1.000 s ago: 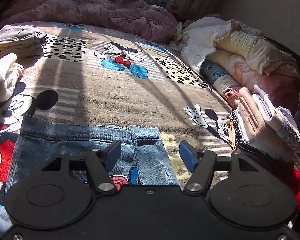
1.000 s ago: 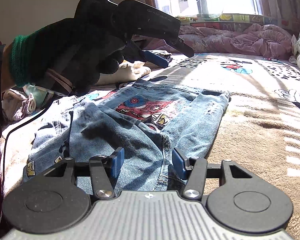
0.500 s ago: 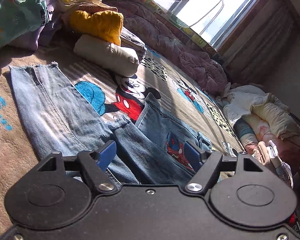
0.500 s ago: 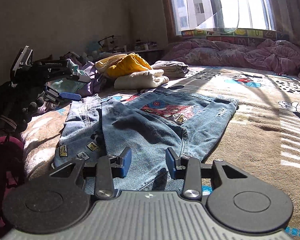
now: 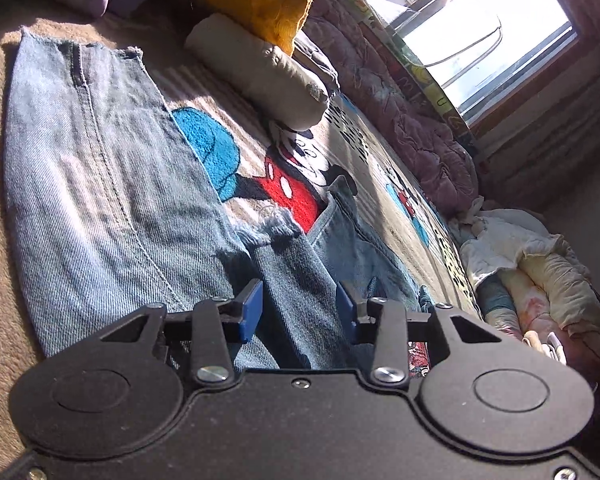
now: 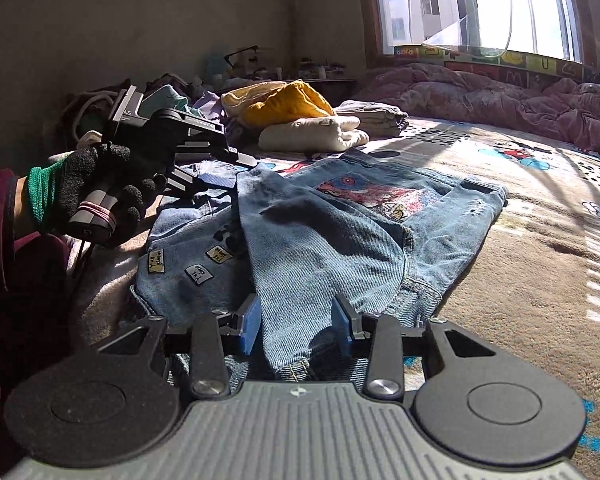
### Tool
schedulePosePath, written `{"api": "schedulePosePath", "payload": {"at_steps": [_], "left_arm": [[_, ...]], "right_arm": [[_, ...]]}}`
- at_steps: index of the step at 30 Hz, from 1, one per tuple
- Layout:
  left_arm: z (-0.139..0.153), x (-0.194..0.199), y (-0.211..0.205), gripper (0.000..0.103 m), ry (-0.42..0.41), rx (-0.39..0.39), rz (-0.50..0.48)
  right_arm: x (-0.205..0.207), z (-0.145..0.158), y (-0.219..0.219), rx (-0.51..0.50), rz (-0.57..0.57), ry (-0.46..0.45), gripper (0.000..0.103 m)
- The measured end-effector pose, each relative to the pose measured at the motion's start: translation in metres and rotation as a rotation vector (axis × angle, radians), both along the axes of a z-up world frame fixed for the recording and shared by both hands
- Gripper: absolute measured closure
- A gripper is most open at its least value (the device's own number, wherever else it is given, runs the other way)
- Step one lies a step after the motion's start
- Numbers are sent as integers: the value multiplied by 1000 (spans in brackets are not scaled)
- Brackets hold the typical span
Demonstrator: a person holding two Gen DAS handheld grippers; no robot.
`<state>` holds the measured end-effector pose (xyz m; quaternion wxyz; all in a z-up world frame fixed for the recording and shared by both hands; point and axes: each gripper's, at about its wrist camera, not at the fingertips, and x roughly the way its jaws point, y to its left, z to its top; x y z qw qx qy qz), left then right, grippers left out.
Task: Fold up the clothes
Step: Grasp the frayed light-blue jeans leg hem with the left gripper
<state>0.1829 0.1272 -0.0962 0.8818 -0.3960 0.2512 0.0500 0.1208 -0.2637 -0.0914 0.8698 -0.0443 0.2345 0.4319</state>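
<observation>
Blue jeans with cartoon patches lie partly folded on the Mickey Mouse blanket. My right gripper is at their near edge, shut on a raised denim fold that fills the gap between its blue pads. A gloved hand holds my left gripper at the fold's far left corner. In the left wrist view, my left gripper has its jaws closing, with a ridge of the jeans between the pads and touching both.
A cream rolled garment and a yellow one lie beyond the jeans. A pink quilt runs under the window. A heap of pale bedding sits on the right side of the bed. More clothes are piled at the left.
My left gripper swung from over the leg ends to the jeans' left side, dropped low and narrowed its jaws onto a denim ridge. My right gripper narrowed on the near fold.
</observation>
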Motion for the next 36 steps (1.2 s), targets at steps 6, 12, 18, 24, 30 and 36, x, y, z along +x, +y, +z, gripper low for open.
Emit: {"api": "schedulePosePath", "payload": {"at_steps": [6,12,18,24,30,36], "left_arm": [[-5,-5,8,95,2,-33,23],[-10,-13,3,85,15,-52,32],[7,-18,-2,103,-27,21,50],[61,-19,-24,103,-144,121,-28],[102,13,-66,103,-215,172,-127],[120,52,-107,103,-234,200,-199]], "right_arm": [[3,-2,-4,19,0,19,63],[5,-4,-6,28,-11,34,63],[4,-4,-5,15,-15,26,62],[2,-1,-8,33,-8,19,55],[-2,4,-15,56,8,5,51],[-9,4,-19,46,43,14,51]]}}
